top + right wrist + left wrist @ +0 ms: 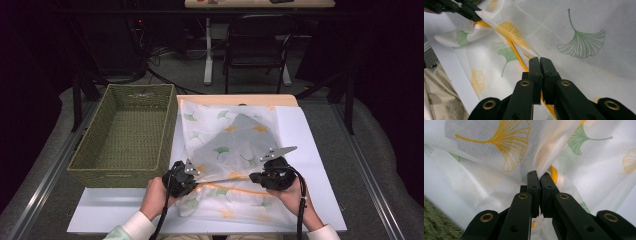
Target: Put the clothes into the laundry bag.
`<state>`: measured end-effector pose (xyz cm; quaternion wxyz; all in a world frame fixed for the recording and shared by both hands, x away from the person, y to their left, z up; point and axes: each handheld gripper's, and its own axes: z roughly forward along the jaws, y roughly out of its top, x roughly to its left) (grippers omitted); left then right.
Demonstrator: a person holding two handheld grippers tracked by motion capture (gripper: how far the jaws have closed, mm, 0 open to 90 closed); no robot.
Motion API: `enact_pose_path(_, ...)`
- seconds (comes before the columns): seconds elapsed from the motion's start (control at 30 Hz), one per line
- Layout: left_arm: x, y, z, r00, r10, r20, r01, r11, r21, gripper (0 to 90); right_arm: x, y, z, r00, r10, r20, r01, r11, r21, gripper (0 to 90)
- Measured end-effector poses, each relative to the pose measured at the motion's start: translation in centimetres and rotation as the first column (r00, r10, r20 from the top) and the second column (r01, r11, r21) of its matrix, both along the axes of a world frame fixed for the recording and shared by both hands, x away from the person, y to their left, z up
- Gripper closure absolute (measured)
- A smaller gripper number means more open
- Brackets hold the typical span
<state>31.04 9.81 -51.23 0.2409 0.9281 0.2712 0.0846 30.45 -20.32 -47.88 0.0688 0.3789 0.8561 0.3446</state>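
A: Why are both ends held? Left gripper [539, 175] and right gripper [540, 61] are each clamped on the yellow-trimmed edge of the sheer white mesh cloth with ginkgo-leaf print [227, 145].

B: Probably tensioning that edge for a fold. Cloth lies on the white board [320, 200], beside the green woven basket [125, 132].

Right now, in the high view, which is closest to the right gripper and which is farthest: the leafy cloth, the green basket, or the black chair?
1. The leafy cloth: the right gripper pinches its near edge on the white board.
2. The green basket: at the table's left side, beyond the left gripper.
3. The black chair: on the floor behind the table, at the top.
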Motion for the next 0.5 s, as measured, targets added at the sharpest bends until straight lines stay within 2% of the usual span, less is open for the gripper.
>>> enact_pose_path(0.17,-0.1,-0.2,-0.5,0.9999,-0.009,-0.011,0.009,0.9999,0.009,87.4,0.1,0.0,-1.2,0.9994,-0.002,-0.036,0.001,1.000,-0.031,87.8)
enact_pose_path(0.23,-0.1,-0.1,-0.5,0.9999,-0.006,-0.014,0.006,0.9999,0.011,84.1,0.1,-0.1,-1.6,0.9989,-0.005,-0.047,0.003,0.999,-0.040,87.8)
enact_pose_path(0.43,0.1,0.6,0.1,0.9986,0.046,-0.026,-0.046,0.9989,-0.012,55.6,0.3,-0.3,-2.6,0.9977,-0.010,-0.066,0.006,0.998,-0.065,87.8)
enact_pose_path(0.5,0.0,0.8,0.2,0.9969,0.078,-0.014,-0.078,0.9968,-0.019,45.2,0.4,-0.4,-2.9,0.9974,-0.007,-0.071,0.002,0.998,-0.070,87.8)
